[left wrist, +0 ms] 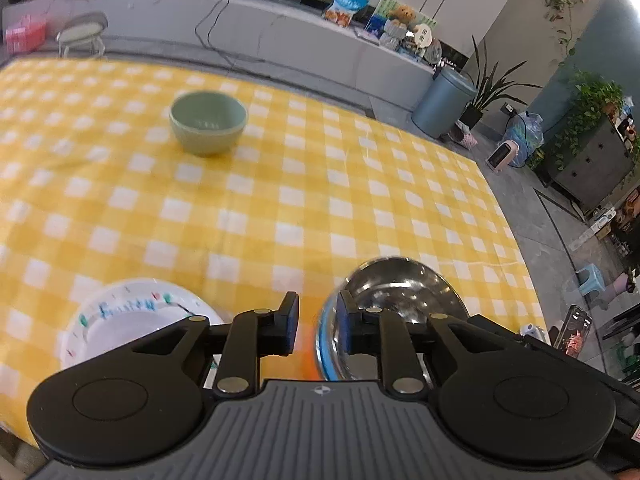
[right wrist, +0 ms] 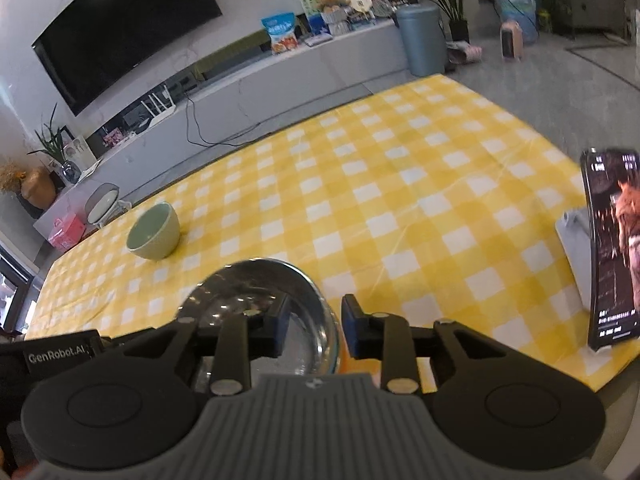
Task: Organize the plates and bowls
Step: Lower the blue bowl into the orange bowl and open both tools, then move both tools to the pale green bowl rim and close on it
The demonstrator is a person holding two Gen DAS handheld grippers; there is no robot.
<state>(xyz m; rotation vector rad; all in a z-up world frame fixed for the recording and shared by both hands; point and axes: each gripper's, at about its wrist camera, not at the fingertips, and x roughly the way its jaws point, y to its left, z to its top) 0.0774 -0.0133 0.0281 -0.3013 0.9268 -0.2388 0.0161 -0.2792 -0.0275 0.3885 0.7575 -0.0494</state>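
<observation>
The gripper bodies hide the near parts of the paper plate [left wrist: 120, 320] and steel bowl [right wrist: 256, 296].

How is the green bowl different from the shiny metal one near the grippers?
The green bowl is matte and pale green; the metal bowl is mirror-bright and reflects the room. The green bowl stands alone, far across the checked tablecloth; the metal bowl sits close, with the left gripper and right gripper open around its rim. The metal bowl looks wider and shallower. Both are upright and look empty.

Bare cloth [right wrist: 400, 200] mid-table, green bowl [right wrist: 154, 232] far left (phone [right wrist: 612, 248] rt edge)
</observation>
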